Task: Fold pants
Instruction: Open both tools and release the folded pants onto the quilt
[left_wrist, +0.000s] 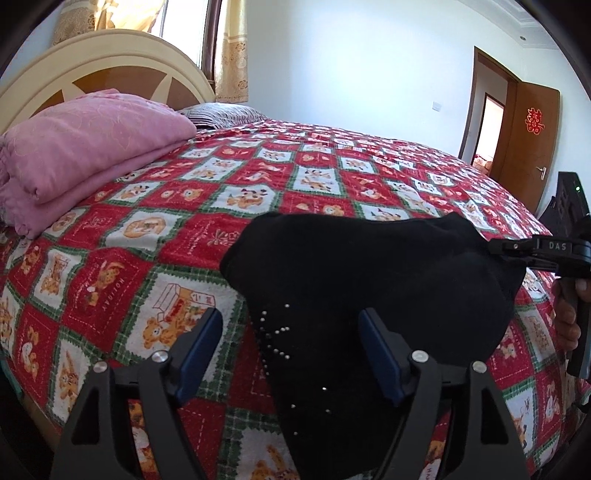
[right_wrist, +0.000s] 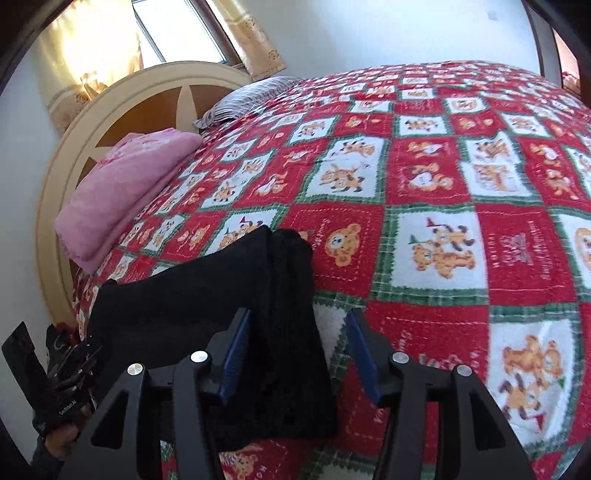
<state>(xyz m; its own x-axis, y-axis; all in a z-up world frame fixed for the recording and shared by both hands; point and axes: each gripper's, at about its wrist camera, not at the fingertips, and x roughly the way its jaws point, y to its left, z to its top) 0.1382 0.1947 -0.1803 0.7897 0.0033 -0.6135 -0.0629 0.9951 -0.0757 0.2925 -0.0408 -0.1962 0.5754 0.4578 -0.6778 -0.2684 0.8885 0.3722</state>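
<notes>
The black pants (left_wrist: 369, 280) lie folded in a compact bundle on the red patterned bedspread (left_wrist: 184, 206), with small silver studs on the near part. My left gripper (left_wrist: 291, 332) is open, its blue pads either side of the bundle's near left edge. My right gripper (right_wrist: 299, 332) is open around the pants' right end (right_wrist: 280, 295). In the left wrist view the right gripper (left_wrist: 498, 251) sits at the bundle's far right corner. In the right wrist view the left gripper (right_wrist: 74, 369) shows at lower left.
A folded pink blanket (left_wrist: 74, 147) and a striped pillow (left_wrist: 221, 112) lie by the cream headboard (left_wrist: 92, 62). A brown door (left_wrist: 528, 140) stands open at the right. Bedspread stretches beyond the pants (right_wrist: 443, 184).
</notes>
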